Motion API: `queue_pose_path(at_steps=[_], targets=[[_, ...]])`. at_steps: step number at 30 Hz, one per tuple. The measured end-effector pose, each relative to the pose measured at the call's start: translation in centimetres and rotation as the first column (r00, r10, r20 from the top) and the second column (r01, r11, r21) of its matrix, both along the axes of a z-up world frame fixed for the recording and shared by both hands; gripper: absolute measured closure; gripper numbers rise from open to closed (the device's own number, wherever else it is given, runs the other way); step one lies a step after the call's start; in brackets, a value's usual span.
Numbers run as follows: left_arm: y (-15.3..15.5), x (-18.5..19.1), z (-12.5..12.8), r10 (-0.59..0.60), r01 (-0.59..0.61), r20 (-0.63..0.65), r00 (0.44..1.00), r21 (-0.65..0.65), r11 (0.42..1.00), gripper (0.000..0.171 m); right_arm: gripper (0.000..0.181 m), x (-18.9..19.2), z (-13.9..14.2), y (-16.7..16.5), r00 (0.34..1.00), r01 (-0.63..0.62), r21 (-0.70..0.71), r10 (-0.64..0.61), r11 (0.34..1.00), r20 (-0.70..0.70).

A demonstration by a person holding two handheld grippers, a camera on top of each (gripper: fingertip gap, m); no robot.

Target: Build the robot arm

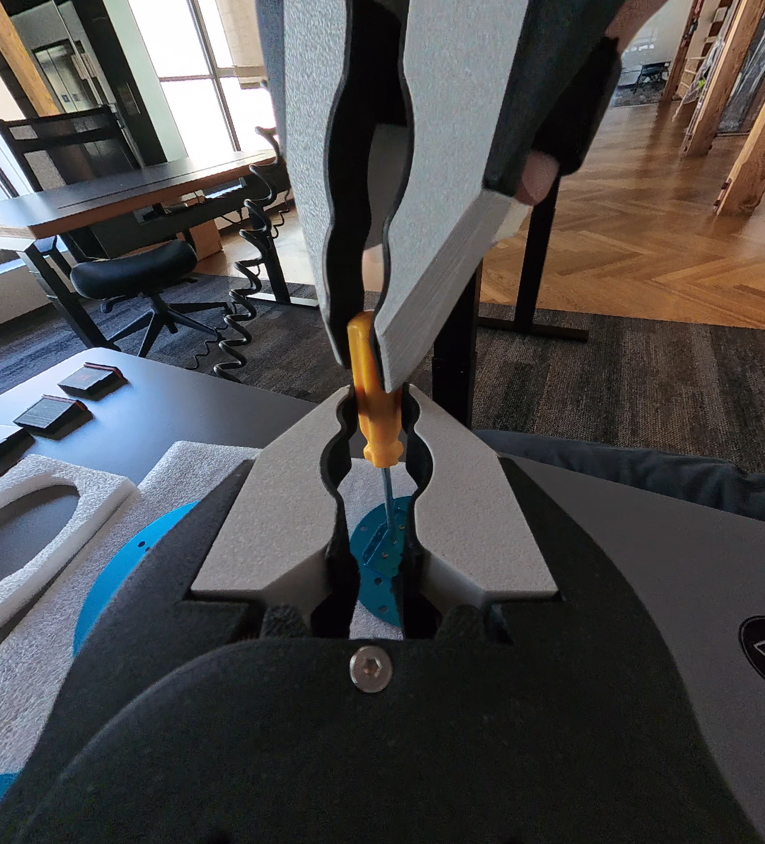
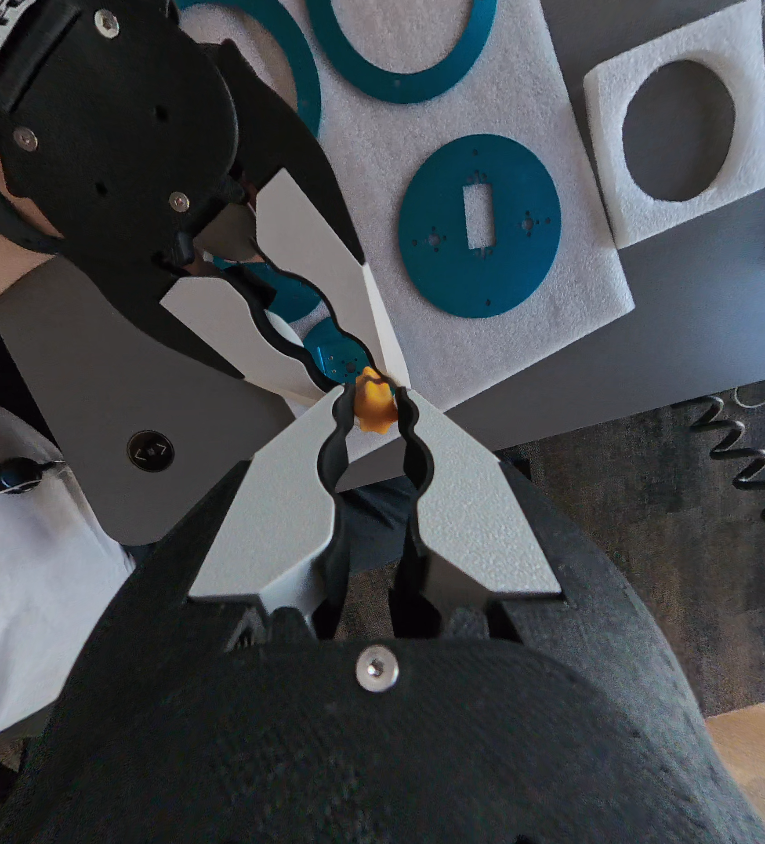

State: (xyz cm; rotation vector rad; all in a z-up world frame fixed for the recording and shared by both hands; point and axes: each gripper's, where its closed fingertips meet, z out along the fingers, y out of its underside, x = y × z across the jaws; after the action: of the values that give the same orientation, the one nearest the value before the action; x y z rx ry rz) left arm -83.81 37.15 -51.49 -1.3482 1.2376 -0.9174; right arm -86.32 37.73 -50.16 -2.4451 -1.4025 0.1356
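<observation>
Closest, the left gripper (image 1: 378,402) clamps a small blue bracket (image 1: 378,545) on a blue disc (image 1: 382,580), while the right gripper (image 2: 371,392) grips an orange-handled screwdriver (image 1: 373,402) planted upright on the bracket, fastening apparently under way.

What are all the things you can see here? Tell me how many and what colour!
screwdriver: one, orange handle, upright, tip at the bracket
bracket: one, blue, on a disc under the left claw
holed disc: one, blue, under the bracket
slotted disc: one, blue, on the foam sheet
rings: two, blue, far end of the sheet
foam sheet: one, white, on the table
foam block: one, white, oval hole, beside the sheet
boxes: three, black, table's far left
table: one, grey
stool: one, black, on the floor
right claw: shut on the screwdriver
left claw: over the bracket, grip unclear
</observation>
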Motion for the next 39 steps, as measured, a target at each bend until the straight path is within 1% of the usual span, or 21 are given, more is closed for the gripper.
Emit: queue_pose_path(at_steps=[1, 2, 6, 7, 10, 12, 15, 18, 19, 20, 21, 23, 25, 26, 28, 31, 33, 35, 36, 37, 39], targets=[[0.0, 0.0, 0.0, 0.000, 0.000, 0.002, 1.000, 0.002, 1.000, 0.155, 0.162, 0.0, 0.0, 0.0, 1.000, -0.006, 0.005, 0.006, 1.000, 0.000], [0.1, 0.0, 0.0, 0.002, -0.002, 0.003, 1.000, 0.007, 1.000, 0.155, 0.162, -0.1, 0.1, 0.1, 0.999, -0.047, 0.020, 0.047, 0.999, 0.008], [-0.1, 0.0, 0.0, -0.003, 0.003, 0.009, 1.000, 0.010, 1.000, 0.155, 0.164, -0.6, 0.3, -0.2, 0.960, -0.281, 0.073, 0.278, 0.957, 0.041], [-0.1, 0.0, 0.0, -0.004, 0.004, 0.010, 1.000, 0.009, 1.000, 0.155, 0.164, -0.6, 0.3, -0.2, 0.950, -0.312, 0.074, 0.309, 0.947, 0.044], [0.0, -0.1, 0.0, -0.007, 0.007, 0.010, 1.000, 0.006, 1.000, 0.155, 0.164, -0.7, 0.1, -0.3, 0.945, -0.325, 0.054, 0.324, 0.944, 0.039], [-0.1, -0.1, 0.0, -0.014, 0.014, 0.013, 1.000, 0.000, 1.000, 0.155, 0.163, -0.6, 0.1, -0.2, 0.956, -0.292, 0.043, 0.290, 0.955, 0.053], [-0.2, -0.1, 0.0, -0.014, 0.014, 0.012, 1.000, -0.003, 1.000, 0.155, 0.164, -0.4, 0.0, -0.2, 0.982, -0.174, 0.025, 0.172, 0.984, 0.072], [-0.1, -0.1, -0.1, -0.008, 0.008, 0.007, 1.000, 0.002, 1.000, 0.155, 0.163, -0.1, 0.0, 0.1, 0.998, 0.034, 0.008, -0.035, 0.999, 0.045], [-0.1, -0.1, -0.1, -0.009, 0.009, 0.008, 1.000, 0.002, 1.000, 0.155, 0.164, -0.1, 0.0, 0.1, 0.998, 0.057, 0.000, -0.057, 0.998, 0.034], [-0.1, -0.1, -0.1, -0.009, 0.009, 0.008, 1.000, 0.004, 1.000, 0.155, 0.164, -0.1, 0.0, 0.1, 0.999, 0.044, -0.001, -0.044, 0.999, 0.029], [-0.1, -0.1, -0.1, -0.009, 0.009, 0.010, 1.000, 0.004, 1.000, 0.155, 0.164, -0.2, 0.1, 0.2, 1.000, -0.003, 0.004, 0.003, 1.000, 0.031], [-0.2, -0.1, -0.1, -0.018, 0.018, 0.010, 1.000, 0.001, 1.000, 0.155, 0.164, -0.5, 0.2, 0.0, 0.986, -0.160, 0.033, 0.159, 0.987, 0.039], [-0.2, -0.2, -0.1, -0.018, 0.018, 0.010, 1.000, 0.004, 1.000, 0.155, 0.163, -0.5, 0.5, -0.3, 0.949, -0.312, 0.061, 0.308, 0.948, 0.069], [-0.2, -0.2, -0.1, -0.020, 0.020, 0.009, 1.000, 0.004, 1.000, 0.155, 0.158, -0.4, 0.6, -0.2, 0.934, -0.354, 0.081, 0.349, 0.932, 0.079], [-0.2, -0.2, -0.1, -0.022, 0.022, 0.009, 1.000, 0.002, 1.000, 0.155, 0.159, -0.3, 0.2, -0.7, 0.927, -0.373, 0.036, 0.370, 0.927, 0.067], [-0.2, -0.3, -0.1, -0.025, 0.025, 0.010, 1.000, -0.004, 1.000, 0.155, 0.162, -0.2, 0.0, -0.4, 0.950, -0.305, 0.000, 0.304, 0.952, 0.075], [-0.3, -0.3, -0.1, -0.024, 0.024, 0.008, 1.000, 0.000, 1.000, 0.155, 0.163, -0.1, -0.1, -0.5, 0.970, -0.229, -0.015, 0.230, 0.973, 0.080], [-0.3, -0.2, -0.2, -0.020, 0.020, 0.002, 1.000, 0.005, 1.000, 0.156, 0.162, 0.2, -0.1, -0.5, 0.993, -0.083, -0.024, 0.084, 0.996, 0.078], [-0.2, -0.2, -0.2, -0.014, 0.014, -0.002, 1.000, 0.010, 1.000, 0.156, 0.162, 0.2, -0.2, -0.4, 0.998, 0.050, -0.041, -0.048, 0.998, 0.050], [-0.2, -0.2, -0.3, -0.017, 0.017, -0.005, 1.000, 0.011, 1.000, 0.156, 0.162, 0.3, -0.2, -0.4, 0.992, 0.128, -0.060, -0.126, 0.990, 0.032], [-0.2, -0.2, -0.2, -0.017, 0.017, -0.006, 1.000, 0.013, 1.000, 0.156, 0.162, 0.3, -0.3, -0.4, 0.992, 0.121, -0.054, -0.119, 0.991, 0.038]])
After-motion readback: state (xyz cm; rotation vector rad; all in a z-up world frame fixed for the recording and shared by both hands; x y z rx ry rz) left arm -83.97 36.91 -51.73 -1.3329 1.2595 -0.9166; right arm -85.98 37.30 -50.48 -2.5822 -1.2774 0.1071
